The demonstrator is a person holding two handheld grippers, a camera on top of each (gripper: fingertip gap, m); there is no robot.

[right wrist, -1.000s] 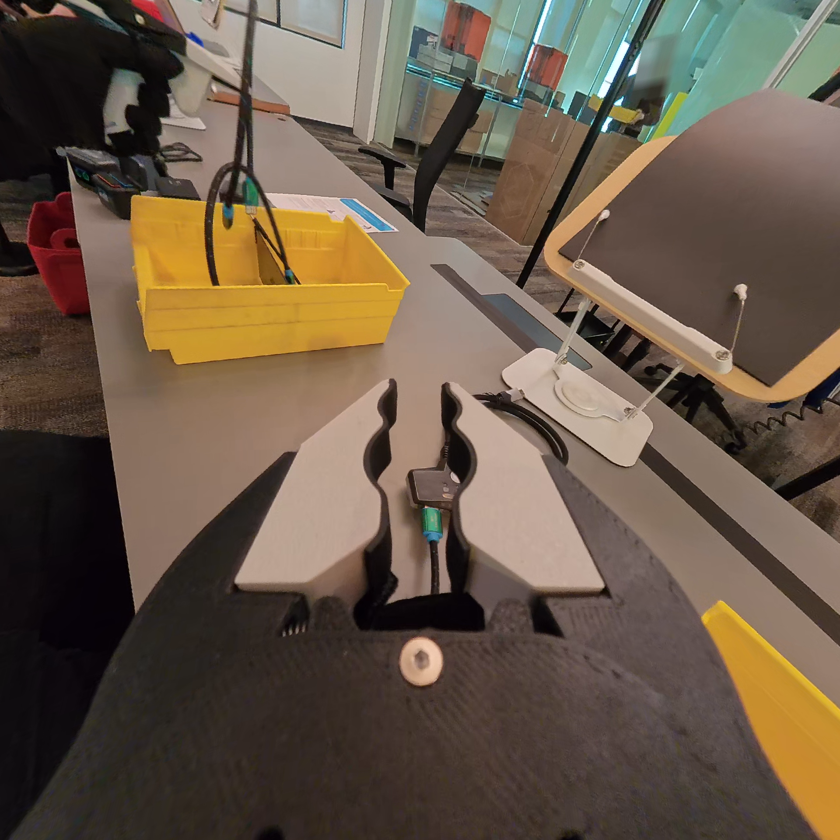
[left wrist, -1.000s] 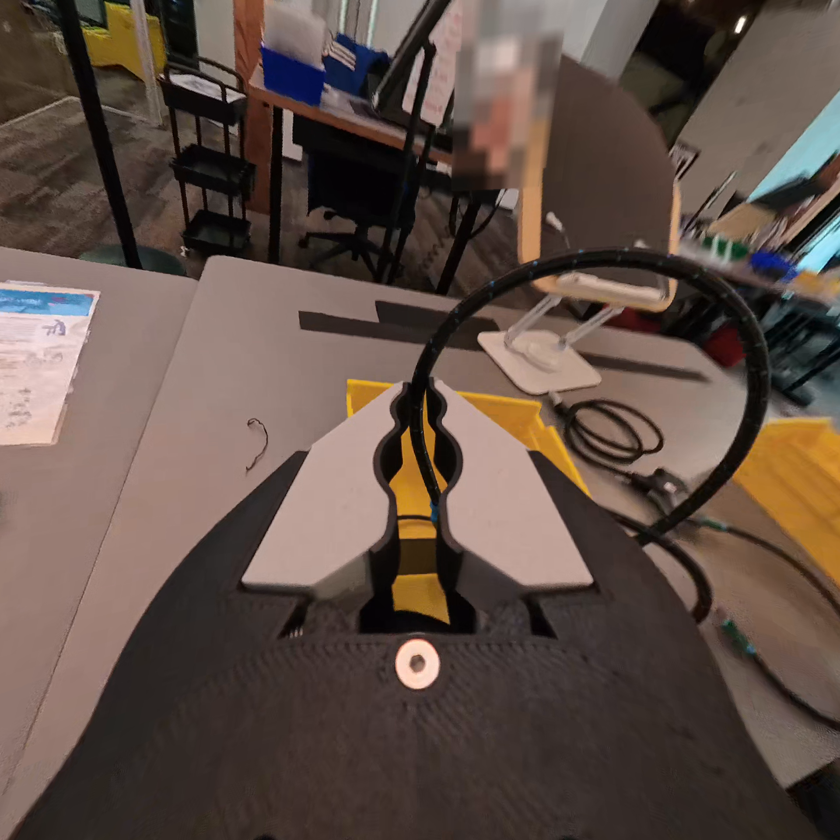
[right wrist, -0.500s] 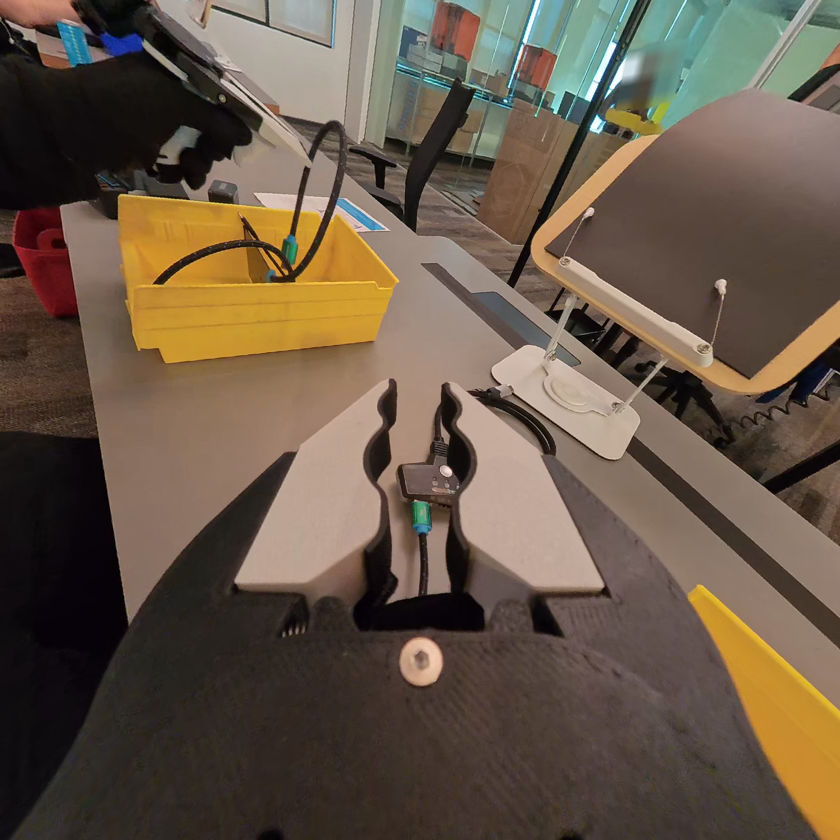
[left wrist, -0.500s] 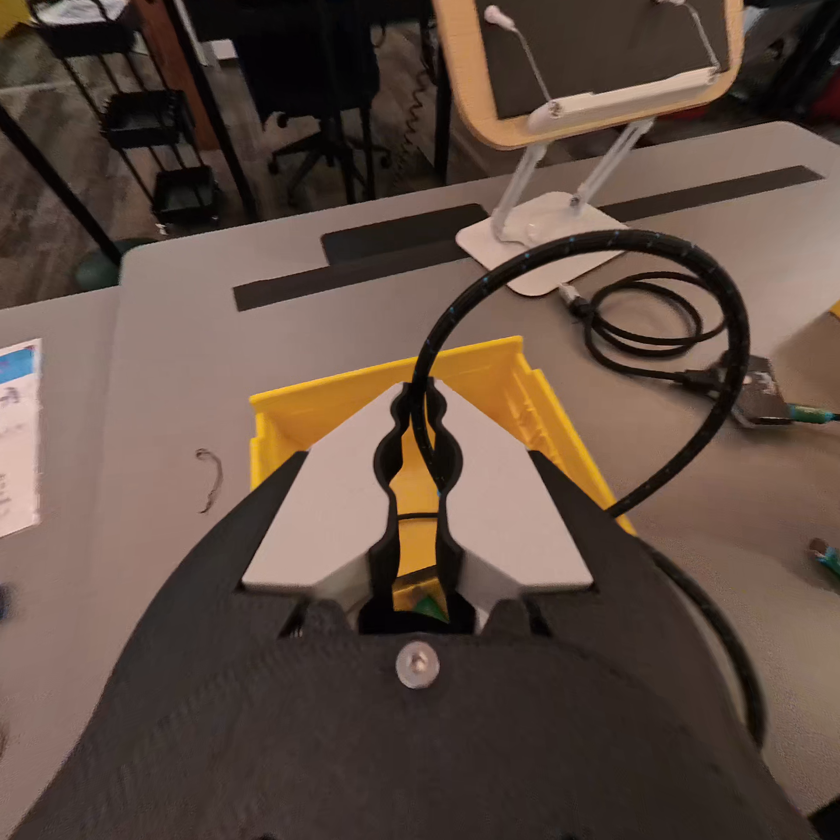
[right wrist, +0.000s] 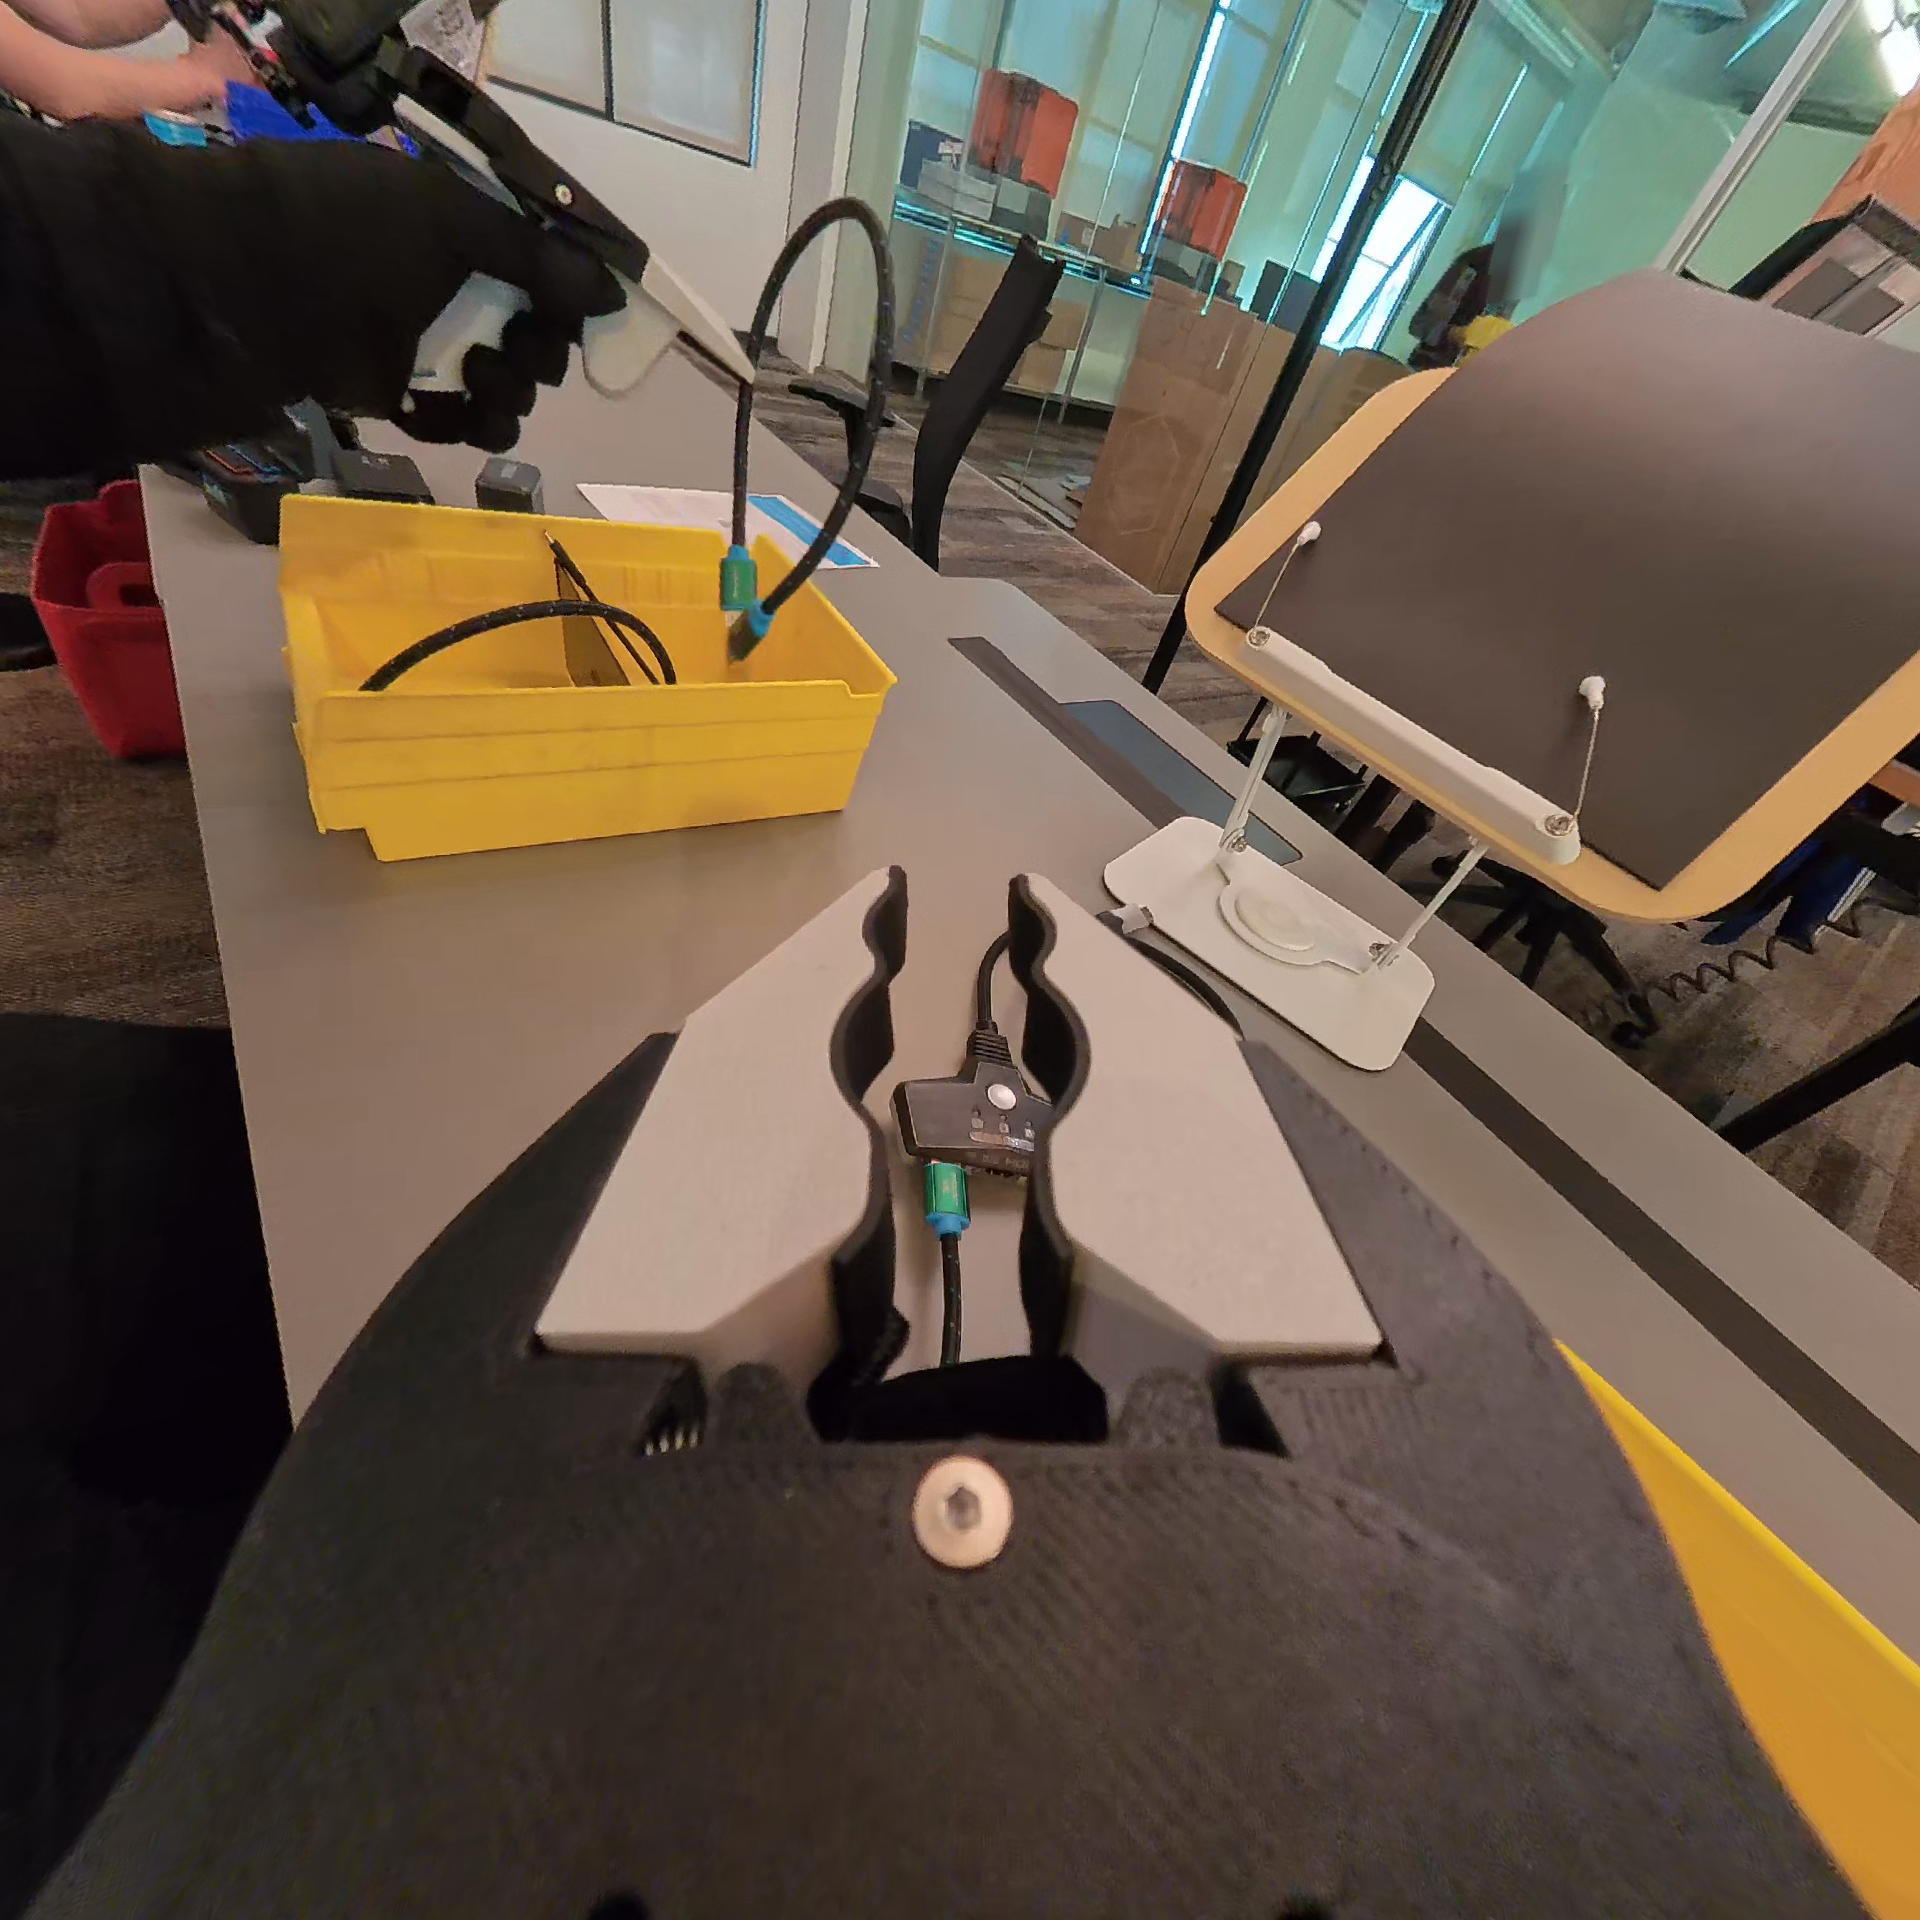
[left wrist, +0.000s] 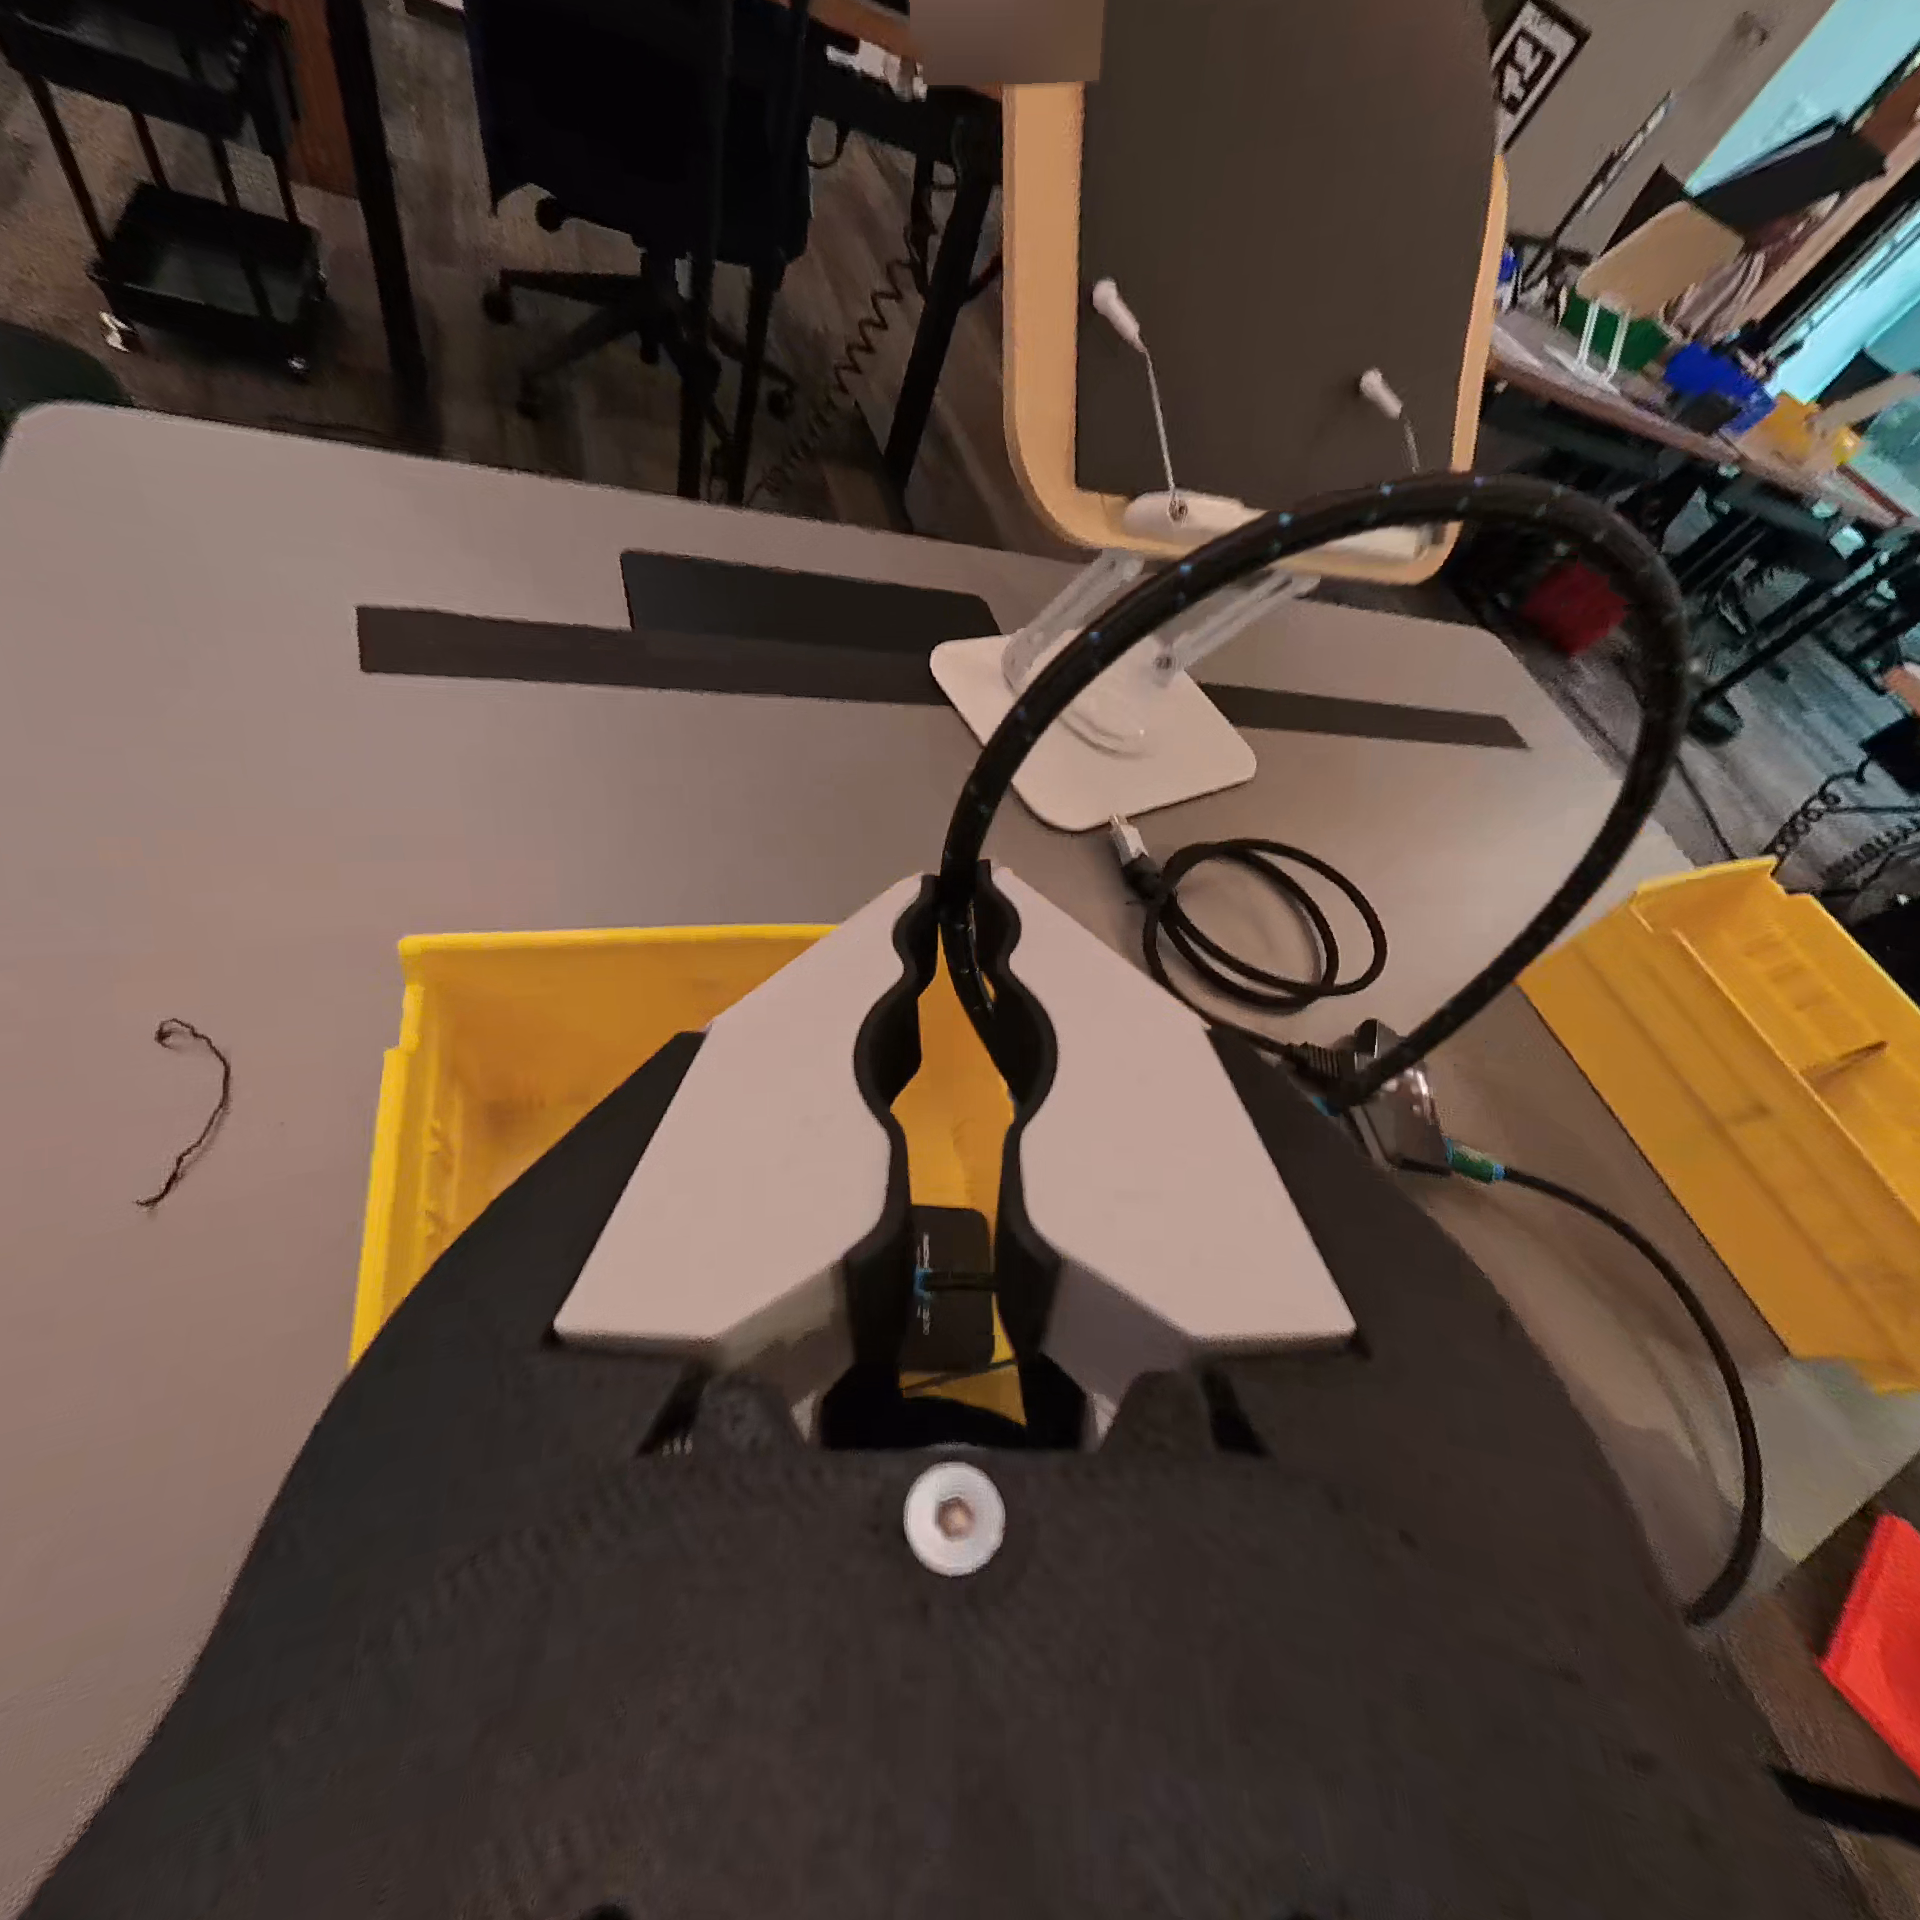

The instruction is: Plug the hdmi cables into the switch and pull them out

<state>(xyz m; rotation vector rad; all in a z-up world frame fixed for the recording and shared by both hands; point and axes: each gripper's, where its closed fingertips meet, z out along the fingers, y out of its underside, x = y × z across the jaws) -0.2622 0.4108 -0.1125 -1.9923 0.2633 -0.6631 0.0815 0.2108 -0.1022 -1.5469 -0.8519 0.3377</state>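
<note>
My left gripper (left wrist: 961,883) is shut on a black braided HDMI cable (left wrist: 1351,509) that arcs up and to the right. It is held above a yellow bin (left wrist: 488,1039). In the right wrist view that cable (right wrist: 873,312) hangs from the left gripper (right wrist: 727,353), with its green and blue plugs (right wrist: 743,597) dangling over the bin (right wrist: 582,717). My right gripper (right wrist: 956,894) is open, its fingers on either side of the black switch (right wrist: 977,1117) lying on the table. A green-ended cable (right wrist: 945,1195) is plugged into the switch's near side. The switch also shows in the left wrist view (left wrist: 1392,1112).
A dark board on a white stand (right wrist: 1558,623) stands at the right. A coiled black cable (left wrist: 1262,925) lies by its base. A second yellow bin (left wrist: 1766,1091) sits at the right, and a red bin (right wrist: 99,623) at the far left. Another cable (right wrist: 520,634) lies in the first bin. About 40 cm separates my left fingertips from my right. My right tips are roughly 25 cm from the black switch (right wrist: 977,1117). It turns up in the left wrist view (left wrist: 1410,1109) as well.
My left gripper has lifted the cable higher, so its plugs now hang over the bin's right part. My right gripper has stayed over the switch and kept open.
</note>
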